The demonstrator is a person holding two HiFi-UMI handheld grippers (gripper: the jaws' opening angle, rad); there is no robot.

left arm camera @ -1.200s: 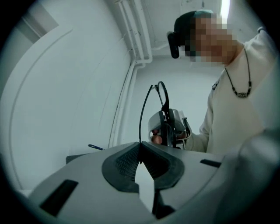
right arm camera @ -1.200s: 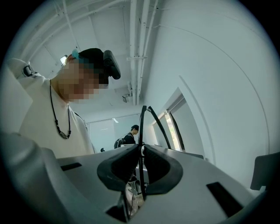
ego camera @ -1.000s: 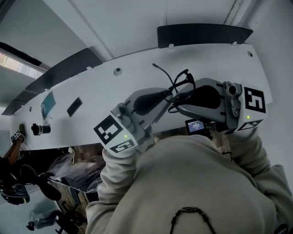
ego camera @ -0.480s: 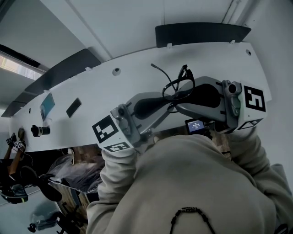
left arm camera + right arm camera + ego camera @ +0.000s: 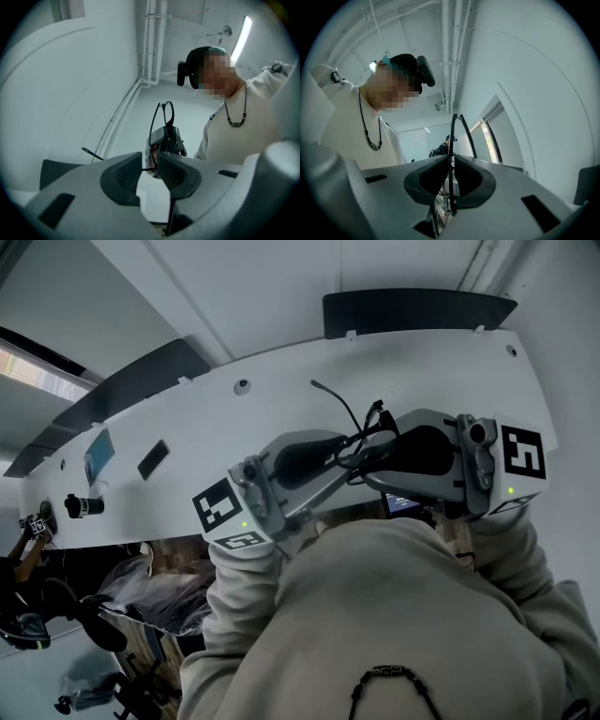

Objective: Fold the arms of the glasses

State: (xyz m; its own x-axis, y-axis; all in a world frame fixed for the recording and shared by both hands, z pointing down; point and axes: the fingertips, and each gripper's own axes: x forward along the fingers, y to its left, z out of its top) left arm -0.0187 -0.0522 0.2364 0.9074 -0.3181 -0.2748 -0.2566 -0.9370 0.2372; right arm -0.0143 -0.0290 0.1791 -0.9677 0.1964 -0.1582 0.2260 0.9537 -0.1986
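The glasses point(image 5: 367, 439) are in the air above the near edge of a white table point(image 5: 281, 381), between the two grippers. The right gripper point(image 5: 382, 454) is clamped on the black frame, which stands upright between its pads. The left gripper point(image 5: 337, 448) has just been opening its jaws. A thin end of the glasses is between them, but a gap shows and the pads do not press on it.

The table has a curved far edge with small holes. Well to the left lie a light blue card point(image 5: 98, 454), a dark flat piece point(image 5: 152, 458) and a small black cylinder point(image 5: 82, 506) – all far from the grippers. Two dark curved panels point(image 5: 417, 310) stand just behind the far edge.

The room is pale. The left gripper view shows white pipes point(image 5: 152, 42) along the ceiling and a long lamp point(image 5: 243, 33). The right gripper view shows a window point(image 5: 490, 136) and – far behind – another person point(image 5: 440, 149).
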